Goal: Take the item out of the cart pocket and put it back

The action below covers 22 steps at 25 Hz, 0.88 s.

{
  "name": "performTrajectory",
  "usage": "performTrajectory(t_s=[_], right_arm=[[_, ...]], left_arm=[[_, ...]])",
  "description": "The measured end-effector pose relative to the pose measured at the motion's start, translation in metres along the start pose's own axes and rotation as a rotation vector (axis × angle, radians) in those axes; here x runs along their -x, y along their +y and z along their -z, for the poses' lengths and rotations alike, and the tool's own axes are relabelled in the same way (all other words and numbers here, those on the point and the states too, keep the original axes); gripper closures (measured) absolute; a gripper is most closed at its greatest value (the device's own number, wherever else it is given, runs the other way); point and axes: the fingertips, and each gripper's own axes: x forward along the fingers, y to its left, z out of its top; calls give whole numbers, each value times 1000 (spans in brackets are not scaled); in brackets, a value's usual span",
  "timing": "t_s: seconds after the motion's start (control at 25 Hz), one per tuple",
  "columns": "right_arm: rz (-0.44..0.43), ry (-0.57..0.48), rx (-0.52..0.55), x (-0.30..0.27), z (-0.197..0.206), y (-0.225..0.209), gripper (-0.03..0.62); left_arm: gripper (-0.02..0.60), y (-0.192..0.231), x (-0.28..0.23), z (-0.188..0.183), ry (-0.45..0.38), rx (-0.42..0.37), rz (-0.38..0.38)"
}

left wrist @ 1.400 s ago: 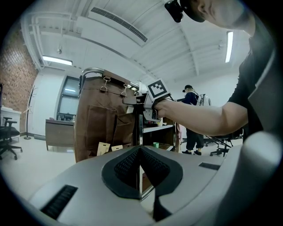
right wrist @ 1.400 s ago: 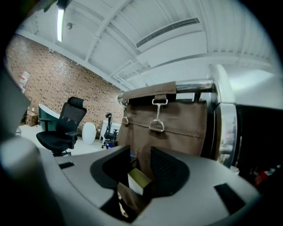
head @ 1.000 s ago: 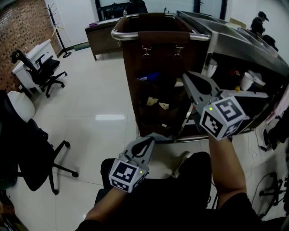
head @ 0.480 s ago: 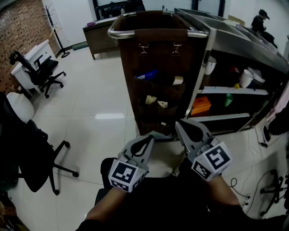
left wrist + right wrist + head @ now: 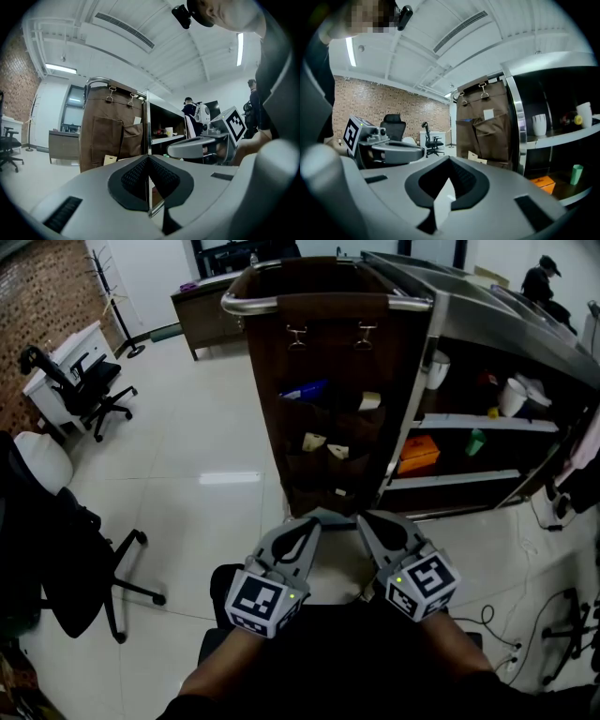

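Left tongs point(image 5: 312, 520) are sitting closed, pads meeting, with nothing between them; the left gripper view point(image 5: 148, 161) is showing the same. Right tongs point(image 5: 367, 520) are also pressed shut and empty, confirmed in the right gripper view point(image 5: 449, 164). Both are hanging low at bottom centre of the head view, tips almost side by side, pointing up-frame at the cart point(image 5: 319, 304).

A brown pocket panel point(image 5: 281, 362) is hanging on the cart's near end. A pale card point(image 5: 369, 401) is standing upright in an upper pocket, its top edge poking out. A blue item point(image 5: 305, 390) is lying in the pocket to its left, and a lower card point(image 5: 313, 442) is sitting below.

Judgement: the task's item is probably the pale card. It is lying straight up-frame of the right tongs, well apart, so the right hand is nearer. Its long axis is vertical, so any pull would be going upward.
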Motion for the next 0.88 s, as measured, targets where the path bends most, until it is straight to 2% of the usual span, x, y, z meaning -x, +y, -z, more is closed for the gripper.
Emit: performTrajectory(t_s=[0.88], right_arm=[[-14,12,-20,-1,6,1,583]], left_arm=[[581,-4,-4,-3,6,-2,10]])
